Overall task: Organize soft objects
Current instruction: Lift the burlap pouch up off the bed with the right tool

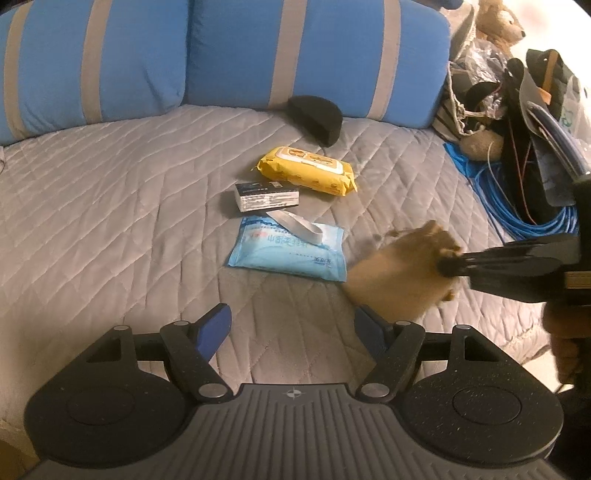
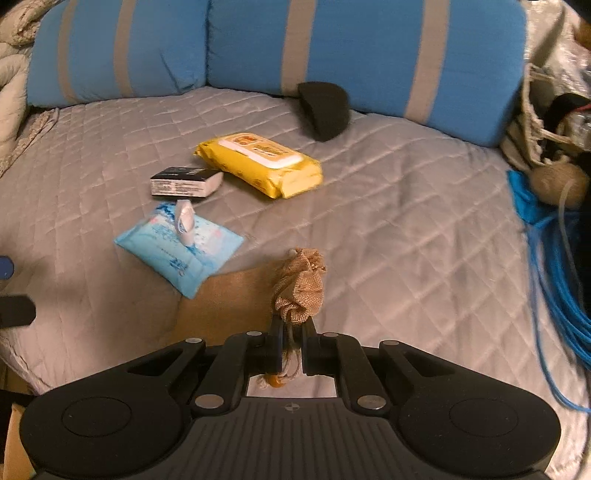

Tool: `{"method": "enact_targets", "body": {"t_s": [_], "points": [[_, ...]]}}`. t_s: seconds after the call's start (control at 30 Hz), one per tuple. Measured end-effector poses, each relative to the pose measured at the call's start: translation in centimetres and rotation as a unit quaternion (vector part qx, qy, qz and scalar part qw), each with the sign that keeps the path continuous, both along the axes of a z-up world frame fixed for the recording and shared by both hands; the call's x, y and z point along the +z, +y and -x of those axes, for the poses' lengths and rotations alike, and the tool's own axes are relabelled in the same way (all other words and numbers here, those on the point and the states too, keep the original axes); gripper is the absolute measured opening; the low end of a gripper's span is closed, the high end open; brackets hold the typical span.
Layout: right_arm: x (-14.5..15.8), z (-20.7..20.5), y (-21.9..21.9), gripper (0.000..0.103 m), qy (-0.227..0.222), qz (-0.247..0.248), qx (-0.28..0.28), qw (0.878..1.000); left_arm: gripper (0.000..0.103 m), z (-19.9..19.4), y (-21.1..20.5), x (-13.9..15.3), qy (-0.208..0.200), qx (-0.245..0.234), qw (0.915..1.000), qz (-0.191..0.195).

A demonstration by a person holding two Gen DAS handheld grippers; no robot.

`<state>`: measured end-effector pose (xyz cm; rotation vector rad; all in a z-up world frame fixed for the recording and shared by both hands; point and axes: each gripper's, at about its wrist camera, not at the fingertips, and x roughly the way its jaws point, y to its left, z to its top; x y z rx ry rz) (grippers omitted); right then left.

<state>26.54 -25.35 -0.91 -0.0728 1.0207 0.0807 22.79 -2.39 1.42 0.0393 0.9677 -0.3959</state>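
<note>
My right gripper (image 2: 293, 326) is shut on the gathered neck of a small burlap pouch (image 2: 301, 286), and the pouch hangs above the grey quilt. In the left wrist view the same right gripper (image 1: 452, 264) comes in from the right with the blurred burlap pouch (image 1: 399, 269). My left gripper (image 1: 291, 326) stands open over the quilt with nothing between its blue fingers. A blue wipes pack (image 1: 288, 251) (image 2: 177, 251), a yellow wipes pack (image 1: 306, 171) (image 2: 258, 164) and a black foam half-disc (image 1: 314, 118) (image 2: 325, 109) lie on the quilt.
A small black and white box (image 1: 266, 195) (image 2: 184, 182) sits between the two packs. Blue striped cushions (image 1: 314, 55) line the back. At the right edge lie coiled blue cable (image 1: 517, 210) (image 2: 557, 288), bags and a plush bear (image 1: 498, 22).
</note>
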Motion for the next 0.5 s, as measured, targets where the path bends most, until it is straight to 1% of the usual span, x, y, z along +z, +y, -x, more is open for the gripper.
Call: {"method": "enact_targets", "body": {"t_s": [0.07,0.13,0.23,0.37,0.5], "points": [[0.6,0.9,-0.7,0.011,-0.004,0.007,-0.015,1.0,0.073,0.1,-0.1,0.0,-0.003,-0.003,1.0,0.0],[1.2,1.6,-1.6,0.011,-0.009,0.008,-0.034,0.999,0.073,0.2,-0.1,0.0,-0.002,-0.008,0.9999,0.009],[1.8,2.5,-3.3,0.011,-0.01,-0.016,-0.06,0.998,0.073,0.3,-0.3,0.1,-0.01,-0.014,0.9997,0.019],[1.8,2.9,-3.9,0.011,-0.012,-0.027,-0.068,0.997,0.073,0.4,-1.0,0.0,-0.022,-0.018,0.9995,0.014],[1.7,2.9,-3.9,0.012,-0.009,-0.037,-0.069,0.997,0.073,0.2,-1.6,-0.7,-0.016,-0.017,0.9996,0.013]]}}
